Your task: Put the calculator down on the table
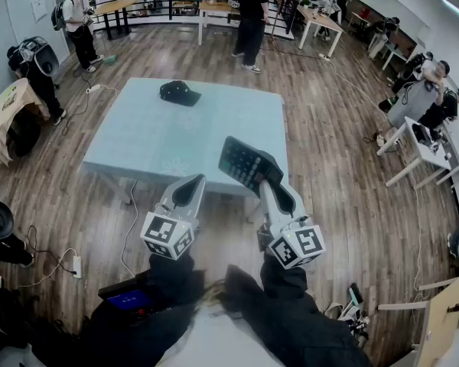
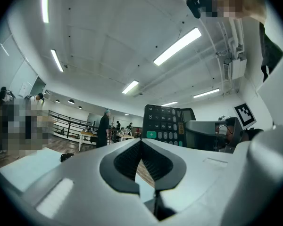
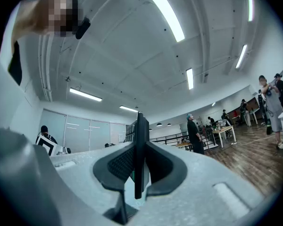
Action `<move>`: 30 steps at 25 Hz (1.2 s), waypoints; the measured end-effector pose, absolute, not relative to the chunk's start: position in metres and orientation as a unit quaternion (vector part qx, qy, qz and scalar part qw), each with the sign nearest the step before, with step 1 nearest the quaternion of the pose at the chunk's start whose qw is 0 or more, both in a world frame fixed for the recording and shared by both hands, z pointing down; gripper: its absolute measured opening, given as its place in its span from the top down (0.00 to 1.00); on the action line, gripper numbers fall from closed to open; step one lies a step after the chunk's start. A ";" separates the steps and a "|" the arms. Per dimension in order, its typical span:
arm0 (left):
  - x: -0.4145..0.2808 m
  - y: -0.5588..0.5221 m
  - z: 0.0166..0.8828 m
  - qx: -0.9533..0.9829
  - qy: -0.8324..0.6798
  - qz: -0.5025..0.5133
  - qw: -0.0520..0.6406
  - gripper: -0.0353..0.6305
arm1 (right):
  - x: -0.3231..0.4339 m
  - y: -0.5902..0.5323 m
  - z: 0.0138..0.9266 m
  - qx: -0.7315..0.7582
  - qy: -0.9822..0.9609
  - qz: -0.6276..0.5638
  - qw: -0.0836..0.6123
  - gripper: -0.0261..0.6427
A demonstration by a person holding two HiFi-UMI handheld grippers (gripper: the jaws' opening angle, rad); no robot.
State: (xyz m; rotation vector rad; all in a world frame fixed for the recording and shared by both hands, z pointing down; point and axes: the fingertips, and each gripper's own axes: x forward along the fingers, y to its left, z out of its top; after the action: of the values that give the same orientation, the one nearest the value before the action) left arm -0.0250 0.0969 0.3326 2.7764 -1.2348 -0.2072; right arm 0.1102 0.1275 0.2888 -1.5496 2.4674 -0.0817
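A dark calculator [image 1: 249,164] with rows of keys is held above the near edge of the pale blue table [image 1: 161,140]. My right gripper [image 1: 271,183] is shut on its lower end. In the right gripper view the calculator [image 3: 140,154] stands edge-on between the pads. My left gripper [image 1: 190,183] hangs beside it to the left, shut, with nothing between its tips. In the left gripper view, past my left gripper [image 2: 141,142], the calculator's [image 2: 166,126] key face shows with a green key, gripped by the right gripper.
A black cap [image 1: 179,92] lies on the far part of the table. Several people stand around the room. Other tables stand at the far end [image 1: 214,6] and at the left [image 1: 4,109]. Cables and a power strip [image 1: 76,264] lie on the wooden floor.
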 end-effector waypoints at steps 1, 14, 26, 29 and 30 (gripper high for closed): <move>-0.026 0.094 0.332 0.910 -0.405 -0.069 0.047 0.95 | 0.111 0.125 0.289 -0.530 0.840 -0.027 0.114 0.88; -0.025 0.091 0.331 0.915 -0.392 -0.075 0.052 0.95 | 0.111 0.125 0.294 -0.537 0.837 -0.023 0.107 0.88; -0.032 0.104 0.332 0.918 -0.386 -0.073 0.059 0.95 | 0.101 0.138 0.294 -0.535 0.836 -0.044 0.115 0.88; -0.040 0.110 0.341 0.916 -0.390 -0.069 0.068 0.95 | 0.094 0.142 0.302 -0.534 0.837 -0.053 0.111 0.88; -0.043 0.112 0.343 0.915 -0.391 -0.067 0.071 0.95 | 0.091 0.143 0.305 -0.534 0.837 -0.057 0.109 0.88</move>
State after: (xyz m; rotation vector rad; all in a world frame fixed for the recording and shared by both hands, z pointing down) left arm -0.0434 0.1117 0.3434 2.7511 -1.1761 -0.2025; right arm 0.0914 0.1431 0.3049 -1.5688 2.4607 -0.1666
